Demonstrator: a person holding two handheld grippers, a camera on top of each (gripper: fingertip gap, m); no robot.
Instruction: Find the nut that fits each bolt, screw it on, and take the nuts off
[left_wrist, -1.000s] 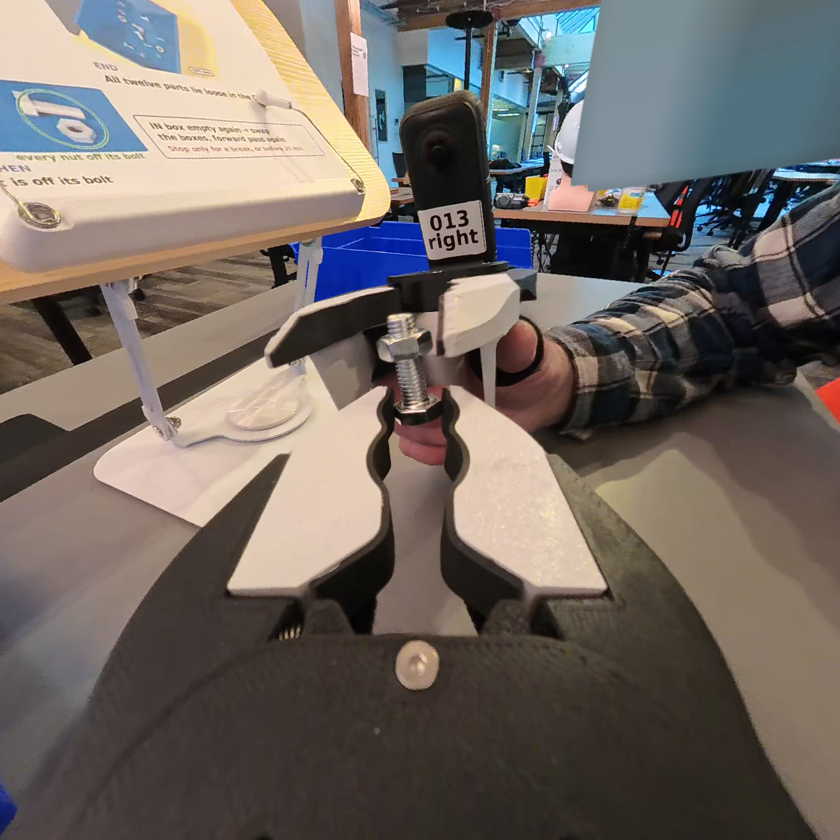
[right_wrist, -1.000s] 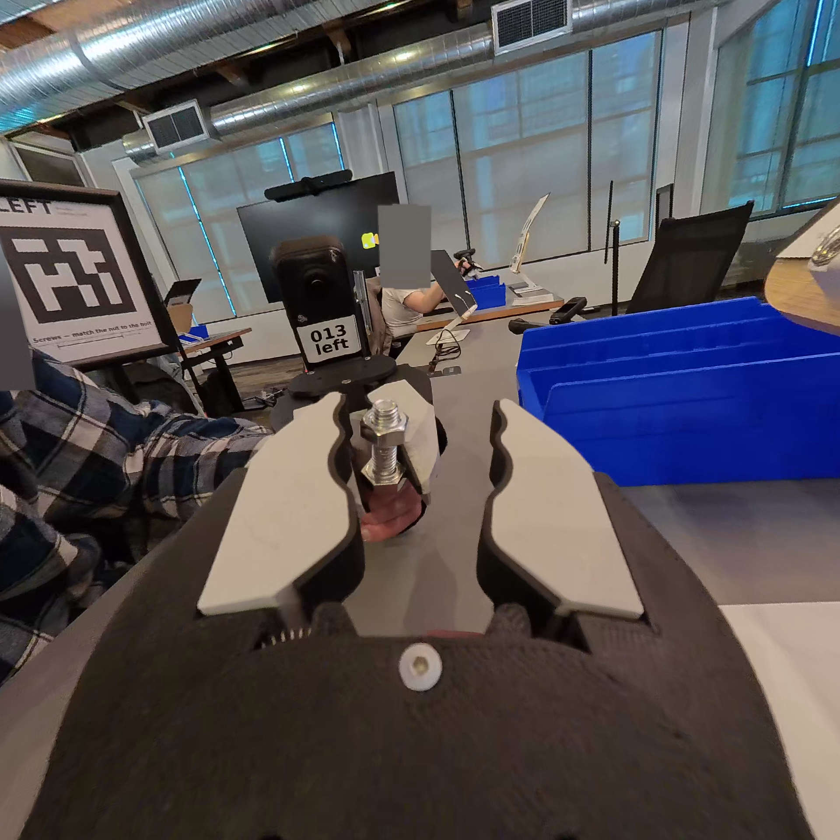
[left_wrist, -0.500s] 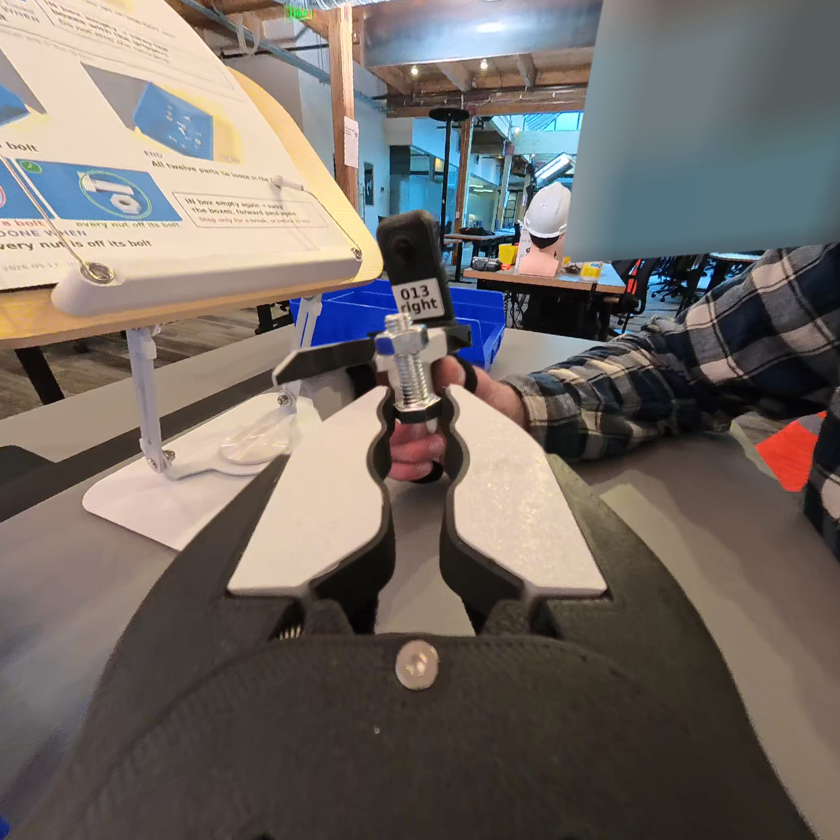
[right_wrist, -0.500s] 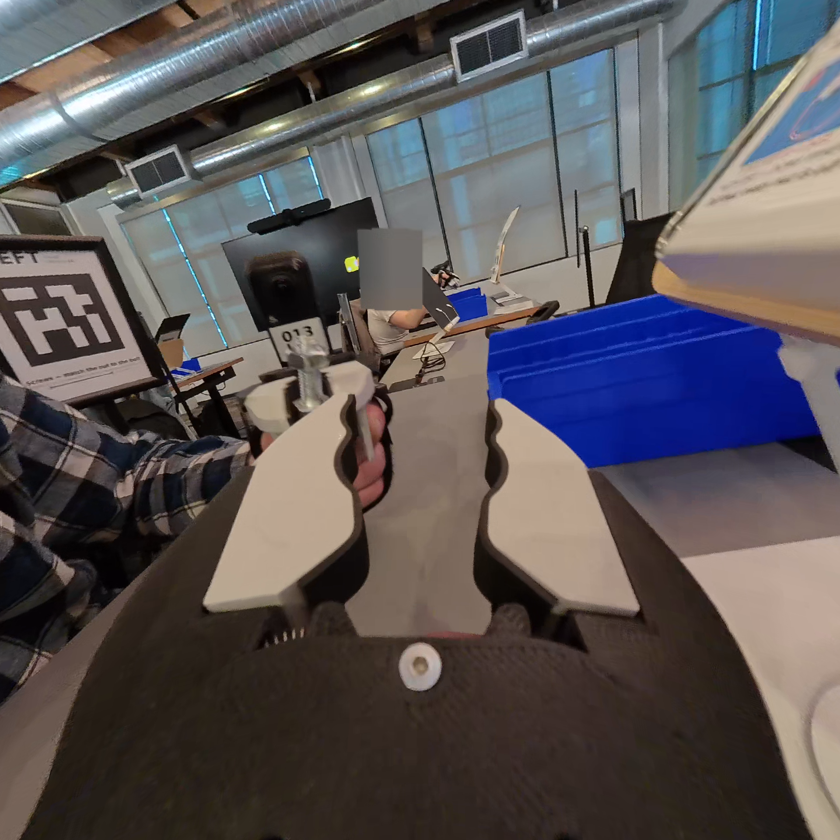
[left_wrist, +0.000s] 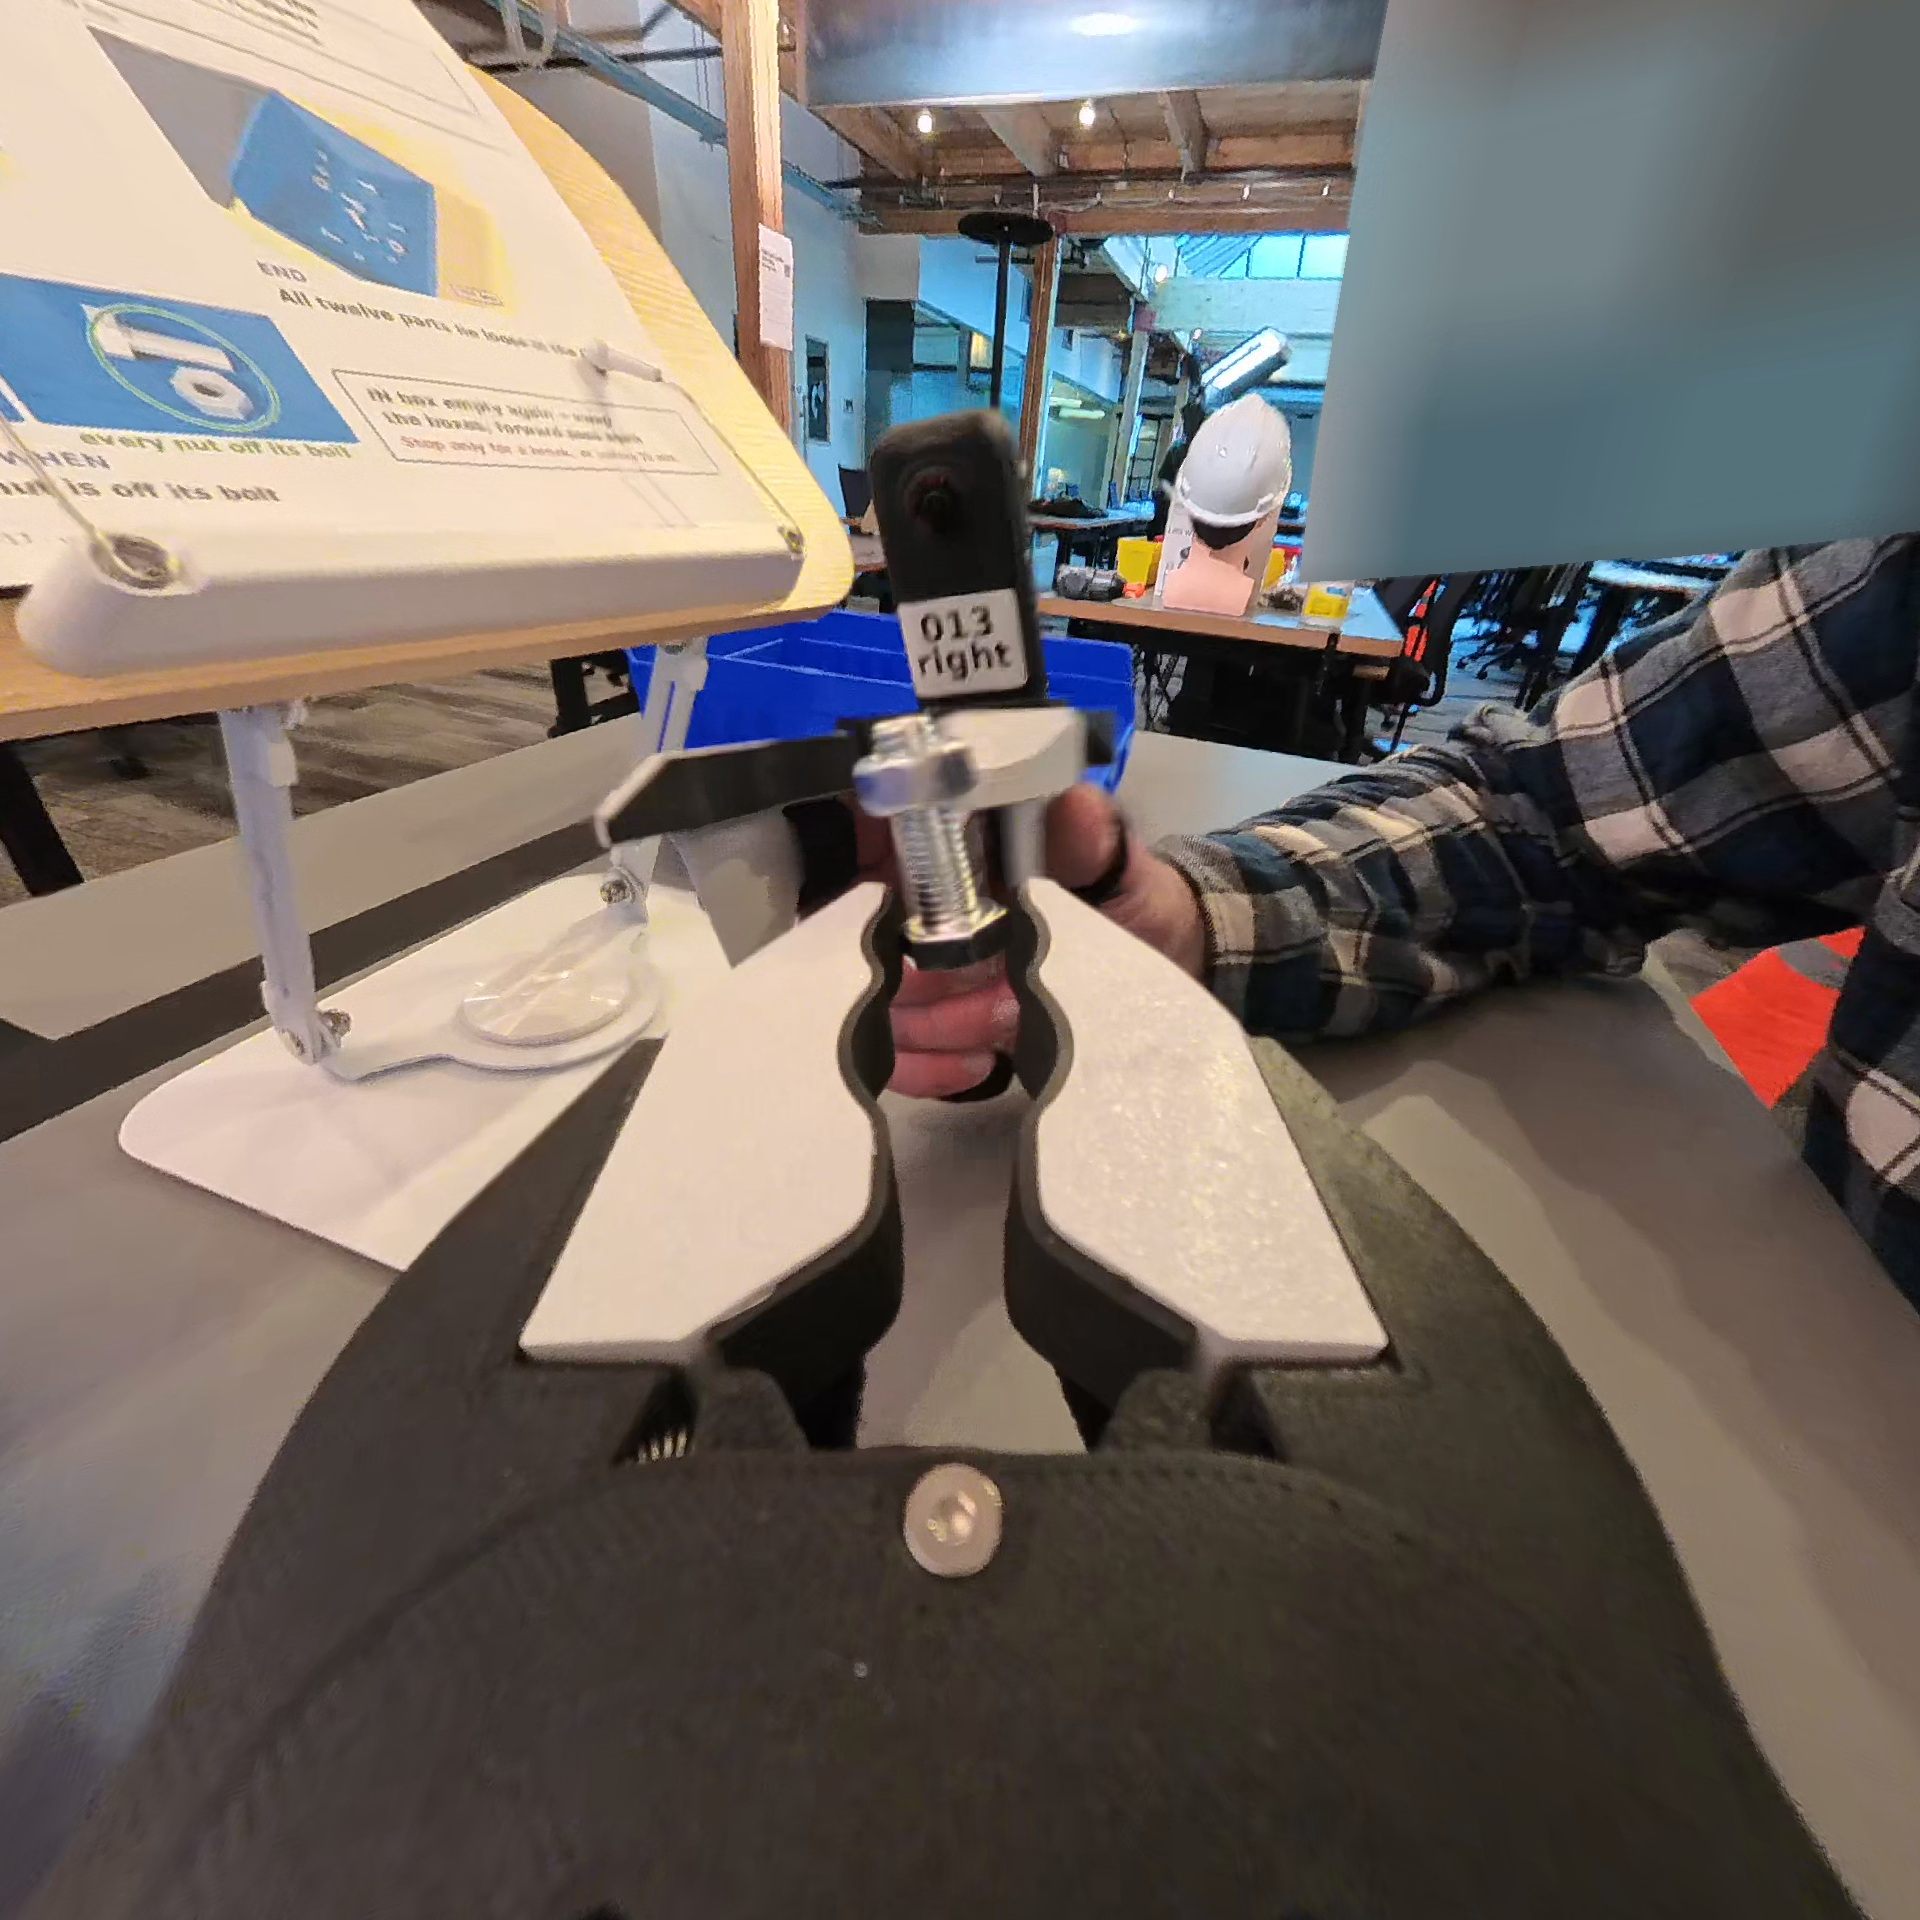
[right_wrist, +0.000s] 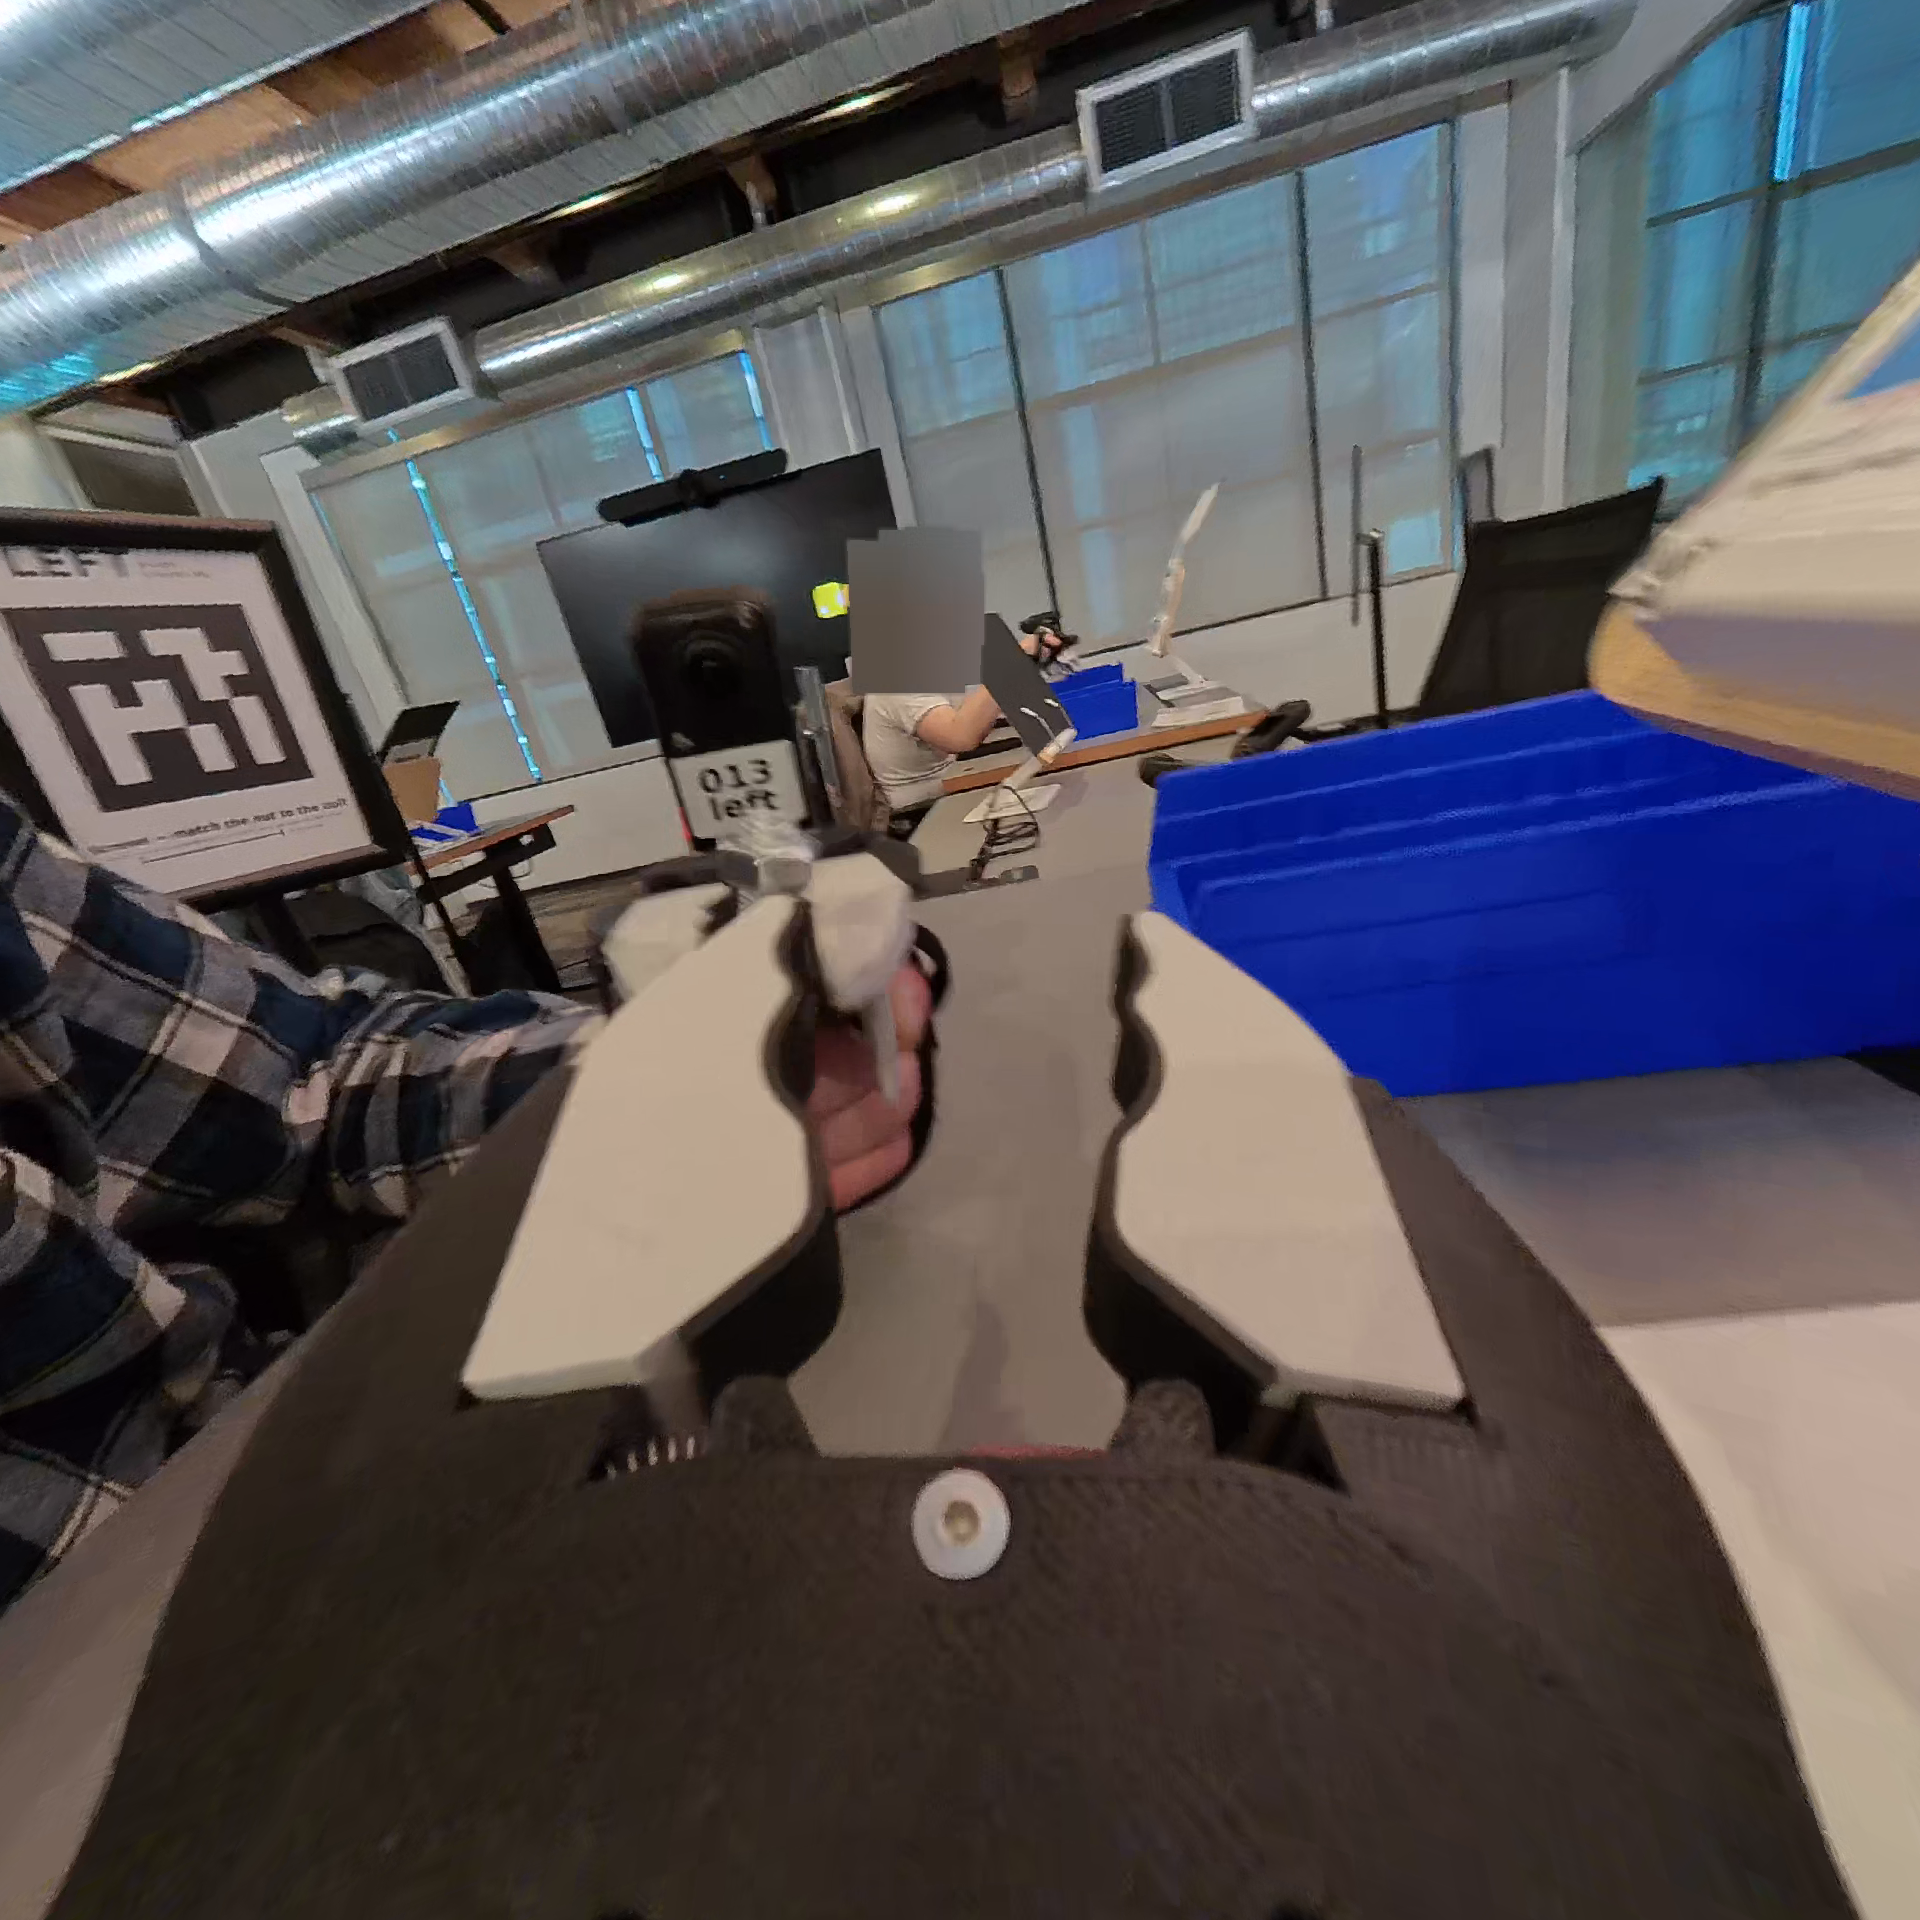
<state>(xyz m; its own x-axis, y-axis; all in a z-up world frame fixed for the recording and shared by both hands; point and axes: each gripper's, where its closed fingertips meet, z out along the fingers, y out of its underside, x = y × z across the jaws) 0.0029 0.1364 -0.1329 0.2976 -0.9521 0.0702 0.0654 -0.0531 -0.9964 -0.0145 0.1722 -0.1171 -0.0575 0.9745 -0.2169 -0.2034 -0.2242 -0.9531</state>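
Note:
My left gripper (left_wrist: 951, 925) is shut on the hex head of a silver bolt (left_wrist: 935, 862) and holds it upright above the grey table (left_wrist: 1558, 1195). A silver nut (left_wrist: 914, 774) sits near the top of the bolt's thread. My right gripper (right_wrist: 961, 935) is open with nothing between its pads. In the left wrist view its spread fingers (left_wrist: 727, 779) stand just behind the nut. In the right wrist view the left gripper (right_wrist: 821, 914) and the blurred bolt (right_wrist: 769, 857) lie beyond my left finger (right_wrist: 707, 1039), off the jaw gap.
A blue bin (right_wrist: 1507, 894) stands on the table at the right of the right wrist view and shows behind the grippers in the left wrist view (left_wrist: 790, 665). An instruction board (left_wrist: 364, 416) on a white stand (left_wrist: 343, 1122) is at the left. A plaid sleeve (left_wrist: 1507, 831) comes in from the right.
The right gripper drew back from the bolt, then came close again, staying open. The bolt moved from between its fingers to beyond its left finger. The left gripper kept its hold.

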